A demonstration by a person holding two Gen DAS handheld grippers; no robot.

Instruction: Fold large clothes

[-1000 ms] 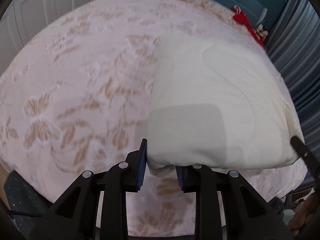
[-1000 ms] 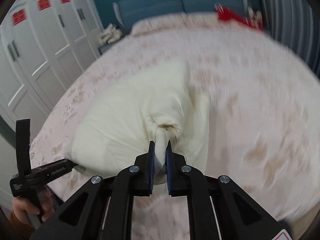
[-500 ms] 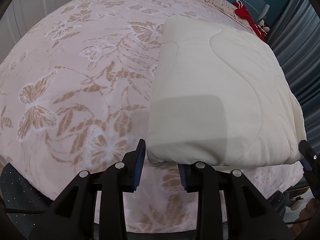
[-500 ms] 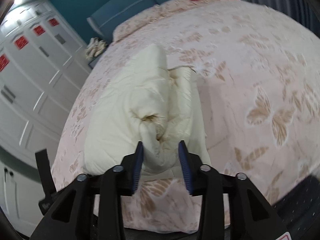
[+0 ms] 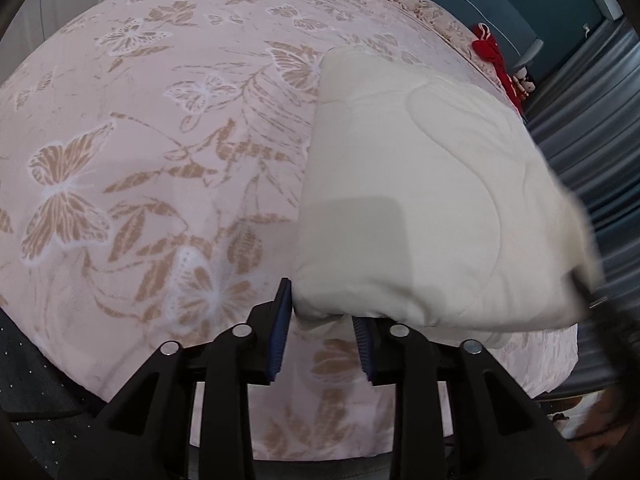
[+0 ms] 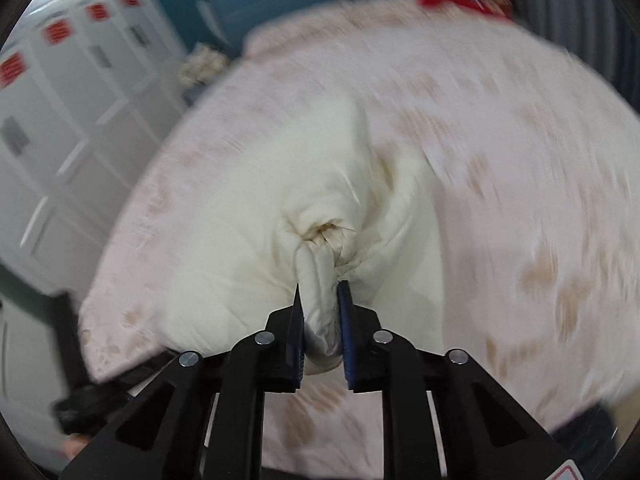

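In the left wrist view, the folded cream quilted comforter lies on the right half of the pink bedspread printed with tan butterflies and leaves, its near edge at the foot of the bed. The left gripper, black with blue pads, has its jaws partly apart around the near left corner of the comforter; the left pad touches the fabric's edge, while the right pad sits under the overhanging fold, and whether it presses cannot be told. A square shadow falls on the near part of the comforter. At the far right, a red cloth item lies near the head of the bed beside the teal upholstered headboard, and grey pleated curtains hang along the right side. The comforter's near right corner is blurred.

In the right wrist view, heavily motion-blurred, the right gripper is closing, with a bunched wad of the comforter's corner pinched between its blue pads, the fabric gathered into puckers just beyond the tips. The comforter is spread over the left near part of the bedspread. White panelled wardrobe doors with red stickers stand at the left.
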